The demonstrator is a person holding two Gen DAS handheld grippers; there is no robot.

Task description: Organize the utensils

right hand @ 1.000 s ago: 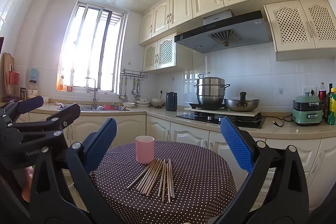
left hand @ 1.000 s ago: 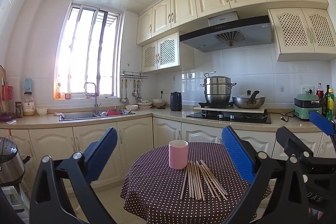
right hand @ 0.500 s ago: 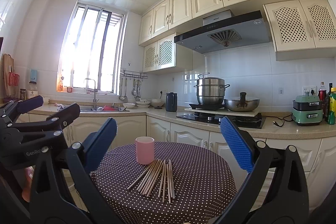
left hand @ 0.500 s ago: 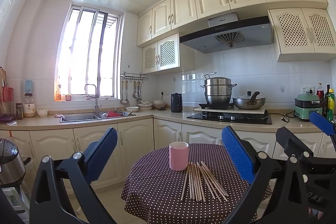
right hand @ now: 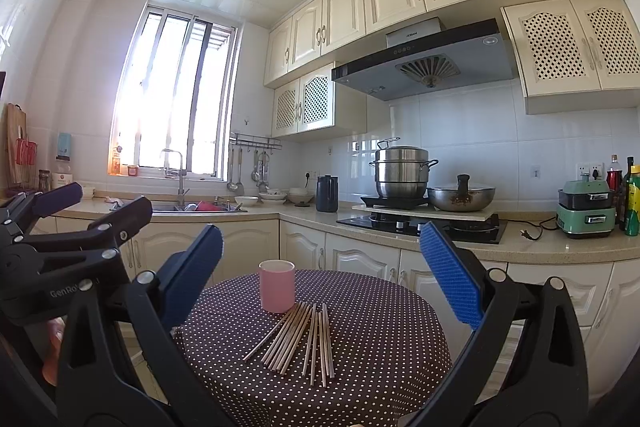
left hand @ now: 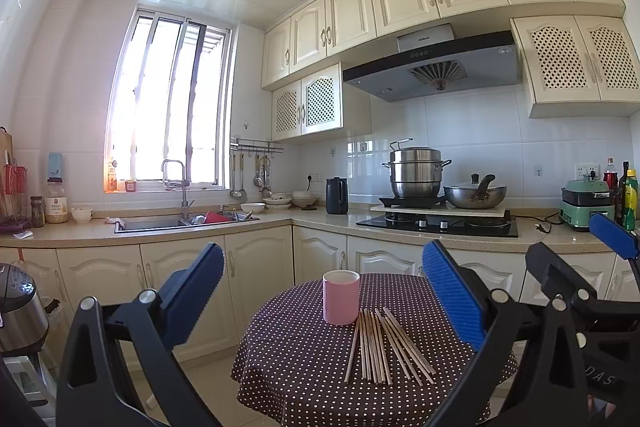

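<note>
Chopsticks (left hand: 384,345), a loose fan of thin pale wooden sticks, lie flat on the round table under its brown white-dotted cloth (left hand: 292,355), their far ends just beside the base of an upright pink cylindrical cup (left hand: 341,297). None of them is in the cup, so the sorting looks unstarted and this moment reads as the approach.

Both hand-held tools hover short of the table's near edge, well apart from the sticks. The left gripper (left hand: 322,297) has its blue-padded jaws spread wide with nothing between them, and the right gripper (right hand: 320,277) is likewise splayed and holds nothing. From the right wrist view the cup (right hand: 277,285) stands left of centre and the chopsticks (right hand: 298,341) fan toward the camera.

The next move probably calls for one gripper to come down over the fan, line its pads across the sticks and pinch a few near their middle, low against the cloth. Thin, round sticks lying flat may roll or slip from the pads. The other gripper could steady the cup, which looks light and may tip when sticks are dropped in.
</note>
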